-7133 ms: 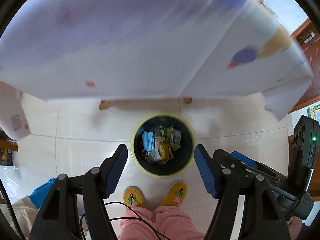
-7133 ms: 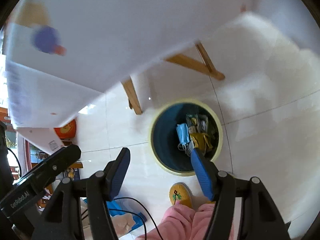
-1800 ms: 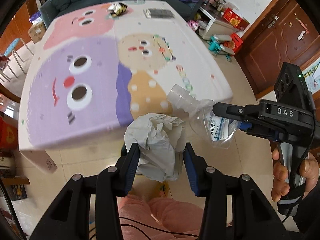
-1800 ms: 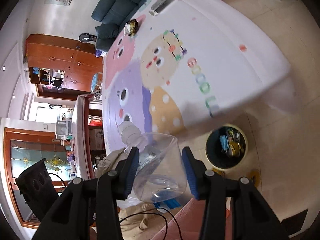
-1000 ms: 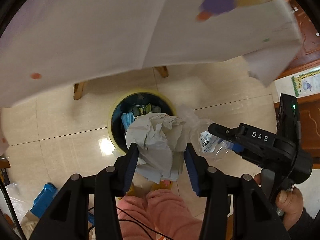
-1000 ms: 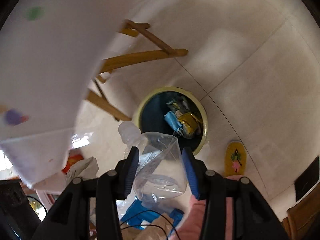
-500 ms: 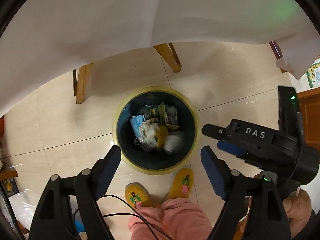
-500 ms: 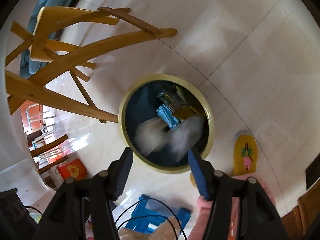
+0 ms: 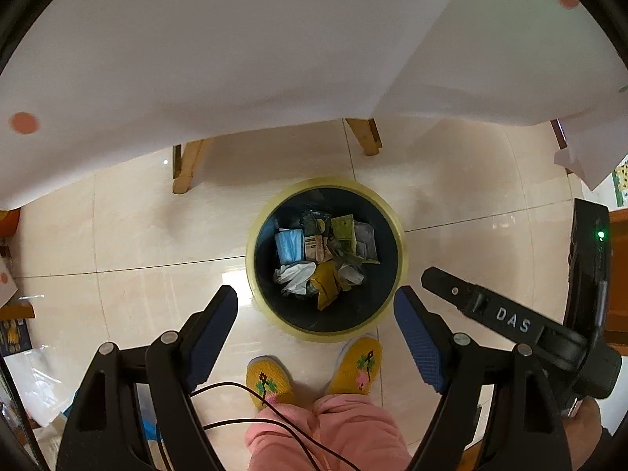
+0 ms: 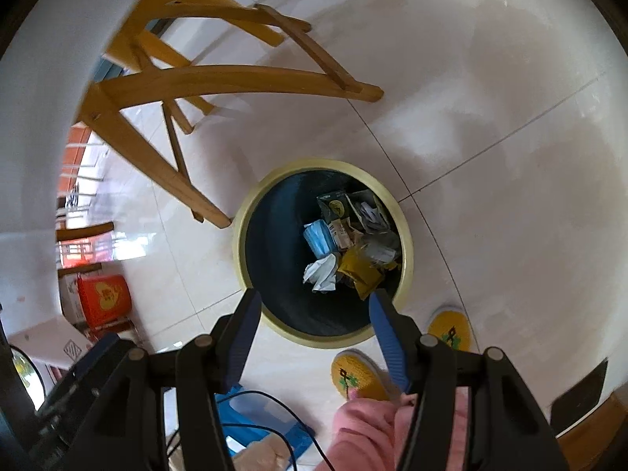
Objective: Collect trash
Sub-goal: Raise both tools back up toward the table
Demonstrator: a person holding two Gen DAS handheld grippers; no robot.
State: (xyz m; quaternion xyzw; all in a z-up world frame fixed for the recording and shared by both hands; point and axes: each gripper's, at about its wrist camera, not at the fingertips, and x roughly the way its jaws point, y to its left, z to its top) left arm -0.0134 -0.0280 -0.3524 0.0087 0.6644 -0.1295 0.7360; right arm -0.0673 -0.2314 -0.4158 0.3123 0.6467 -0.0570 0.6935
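Bin: a round waste bin (image 9: 386, 306) with a pale yellow rim and dark blue inside stands on the tiled floor (image 9: 129, 231), ahead of and between the jaws in both wrist views.
Bin contents: a blue face mask (image 9: 288, 245), a crumpled white paper wad (image 9: 295, 278), a yellow wrapper (image 9: 326, 282), a green packet (image 9: 342, 231), a grey-white packet (image 9: 365, 243) and other small wrappers lie heaped on the bin's bottom. A clear plastic piece may lie among them in the right wrist view, but I cannot tell for sure.
Left gripper (image 9: 316, 324): jaws wide apart with nothing between the blue pads; the bin's near rim shows in the gap.
Right gripper (image 10: 314, 314): jaws moderately apart and bare, pointing down at the bin; the yellow wrapper shows just beyond the right-hand pad, down inside the bin, not touched.
Trash location: all visible trash is inside the bin, well apart from both sets of jaws.
Person: yellow slippers (image 9: 355, 365) and pink trouser legs (image 9: 325, 431) stand just behind the bin, below the jaws.
Surface: a white cloth (image 9: 235, 59) with pink dots hangs above the bin, beyond the jaws; wooden legs (image 9: 188, 167) show beneath it.
Beside the left-hand jaw, right wrist view: a red box (image 10: 104, 298) on the floor.
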